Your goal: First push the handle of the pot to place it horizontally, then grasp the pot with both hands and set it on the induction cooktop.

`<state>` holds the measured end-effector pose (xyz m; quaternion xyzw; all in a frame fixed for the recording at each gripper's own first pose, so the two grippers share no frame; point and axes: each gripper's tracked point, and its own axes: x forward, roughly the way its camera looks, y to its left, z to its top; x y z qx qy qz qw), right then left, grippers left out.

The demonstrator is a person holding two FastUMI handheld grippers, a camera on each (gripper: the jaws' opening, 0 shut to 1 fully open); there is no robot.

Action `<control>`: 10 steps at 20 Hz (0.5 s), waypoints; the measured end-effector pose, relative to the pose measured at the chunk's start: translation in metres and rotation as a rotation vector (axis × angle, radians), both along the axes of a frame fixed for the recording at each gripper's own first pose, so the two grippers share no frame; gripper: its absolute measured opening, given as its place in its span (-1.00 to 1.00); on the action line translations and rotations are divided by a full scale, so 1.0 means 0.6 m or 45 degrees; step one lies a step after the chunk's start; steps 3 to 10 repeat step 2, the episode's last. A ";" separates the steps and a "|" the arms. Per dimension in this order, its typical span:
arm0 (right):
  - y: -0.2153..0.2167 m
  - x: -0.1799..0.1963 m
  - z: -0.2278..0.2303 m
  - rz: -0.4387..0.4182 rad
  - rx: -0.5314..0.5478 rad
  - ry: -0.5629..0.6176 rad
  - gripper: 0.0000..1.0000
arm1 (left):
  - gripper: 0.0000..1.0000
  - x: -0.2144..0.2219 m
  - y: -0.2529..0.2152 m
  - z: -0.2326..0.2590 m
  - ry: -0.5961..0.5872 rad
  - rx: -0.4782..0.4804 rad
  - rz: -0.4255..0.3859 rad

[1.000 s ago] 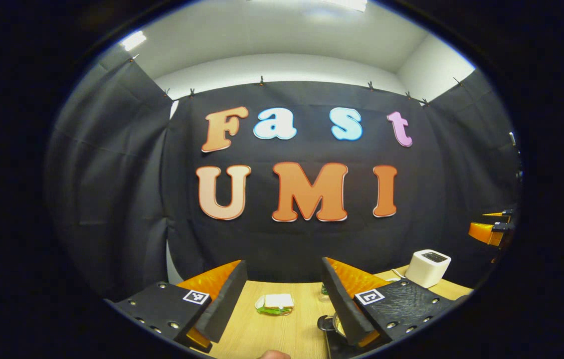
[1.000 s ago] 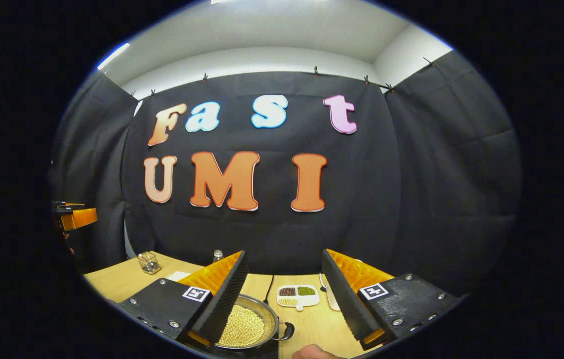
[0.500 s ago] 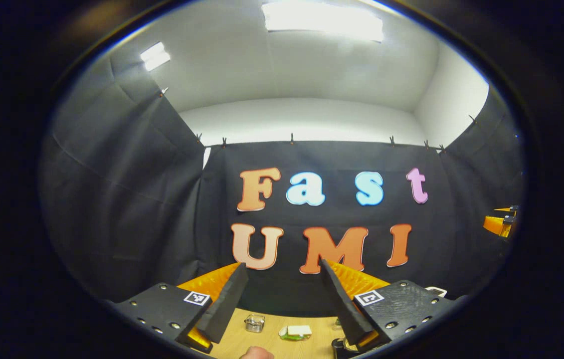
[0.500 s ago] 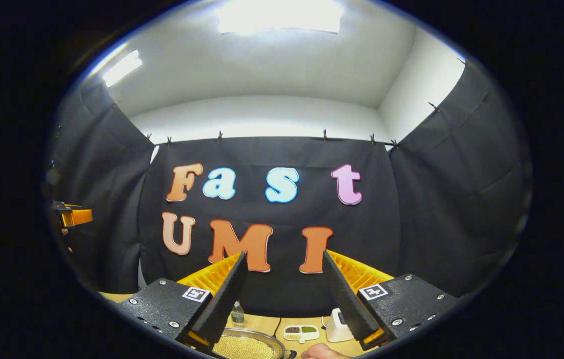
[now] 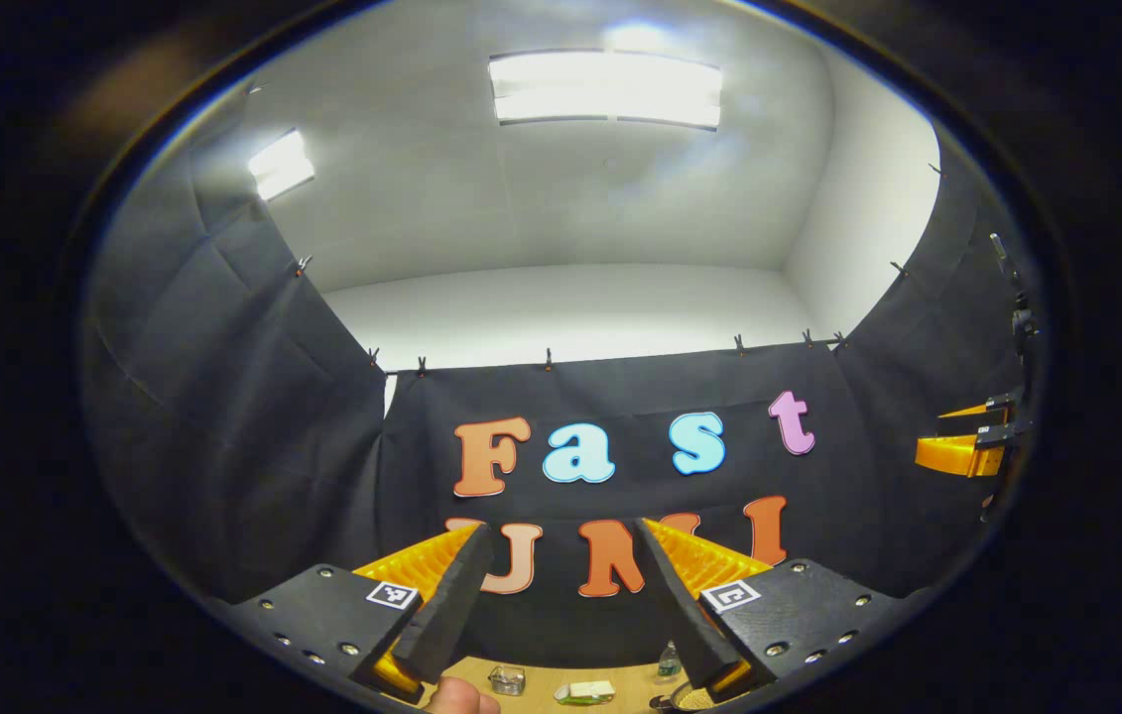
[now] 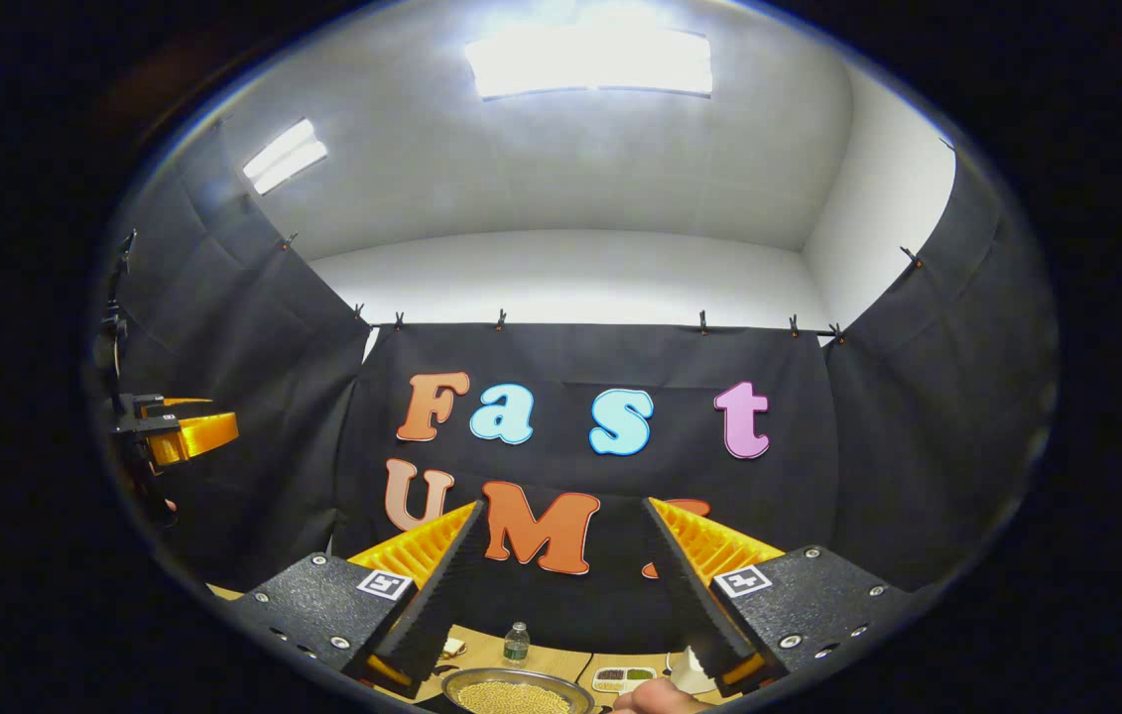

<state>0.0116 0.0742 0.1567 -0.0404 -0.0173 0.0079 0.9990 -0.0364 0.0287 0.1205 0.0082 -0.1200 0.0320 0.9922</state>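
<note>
The pot (image 6: pixel 516 694), a metal pan full of pale yellow beans, sits at the very bottom of the right gripper view, low between the fingers. My right gripper (image 6: pixel 562 511) is open, held well above the pot and pointing at the wall. In the left gripper view a sliver of the pot (image 5: pixel 694 700) peeks out under the right finger. My left gripper (image 5: pixel 562 531) is also open with nothing between its fingers. Each gripper appears at the edge of the other's view: the right gripper (image 5: pixel 962 451) and the left gripper (image 6: pixel 179 436). The pot's handles are hidden.
On the wooden table (image 5: pixel 536 676) stand a small glass jar (image 5: pixel 506 679), a white and green food item (image 5: pixel 585 691) and a bottle (image 5: pixel 668 659). Behind the pot stand the bottle (image 6: pixel 516 642), a small compartment dish (image 6: pixel 625 679) and a white appliance (image 6: pixel 689 669). A thumb (image 6: pixel 655 702) shows below.
Both views have tilted upward: the table and pot have sunk to the bottom edge and more ceiling shows. Both grippers stay open.
</note>
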 end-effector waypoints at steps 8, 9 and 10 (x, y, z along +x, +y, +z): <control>-0.001 0.002 -0.001 -0.012 -0.022 0.007 0.93 | 0.76 0.003 0.001 -0.017 0.054 0.019 0.023; -0.001 0.002 -0.001 -0.012 -0.022 0.007 0.93 | 0.76 0.003 0.001 -0.017 0.054 0.019 0.023; -0.001 0.002 -0.001 -0.012 -0.022 0.007 0.93 | 0.76 0.003 0.001 -0.017 0.054 0.019 0.023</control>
